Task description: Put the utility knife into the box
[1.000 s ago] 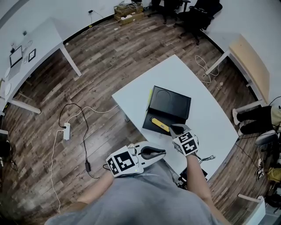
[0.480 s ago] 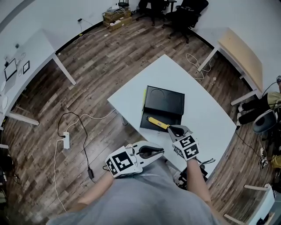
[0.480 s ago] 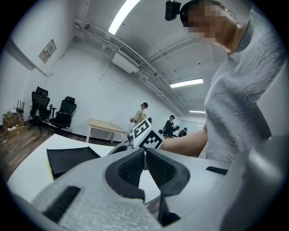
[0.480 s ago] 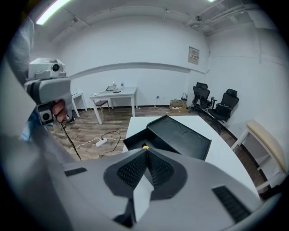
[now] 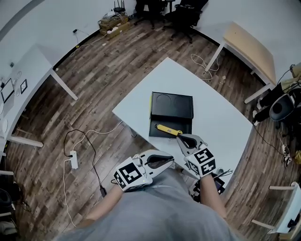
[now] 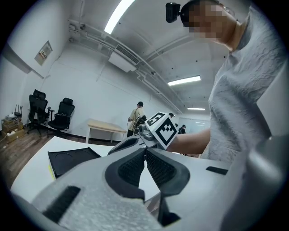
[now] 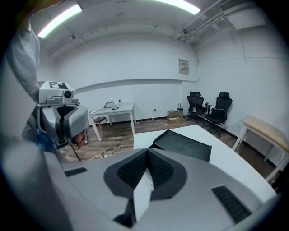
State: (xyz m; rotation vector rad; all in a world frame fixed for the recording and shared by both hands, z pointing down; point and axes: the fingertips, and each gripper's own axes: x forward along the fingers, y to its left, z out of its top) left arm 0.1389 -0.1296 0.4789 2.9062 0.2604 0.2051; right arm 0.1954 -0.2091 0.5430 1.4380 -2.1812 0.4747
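Note:
The black box [image 5: 171, 104] lies open on the white table [image 5: 214, 117], its embossed lid on the far side. The yellow utility knife [image 5: 168, 129] rests in the box's near half. My right gripper [image 5: 180, 138] is shut and holds nothing, with its tips just beside the knife's near end. My left gripper [image 5: 171, 160] is also shut and empty, held off the table's near edge. In the right gripper view the shut right gripper [image 7: 147, 151] points toward the box [image 7: 185, 145]. From the left gripper view, the left gripper [image 6: 145, 149] faces the box [image 6: 72, 159].
A power strip [image 5: 73, 159] with cables lies on the wooden floor at left. Black office chairs [image 5: 181, 12] stand at the far wall. A wooden-topped table [image 5: 249, 47] is at the upper right, a white desk [image 5: 26, 80] at the left. A person [image 6: 137, 118] stands far off.
The head view has shifted, so the table sits a little higher and further left in it. The knife lies in the box throughout; both grippers stay shut in much the same place.

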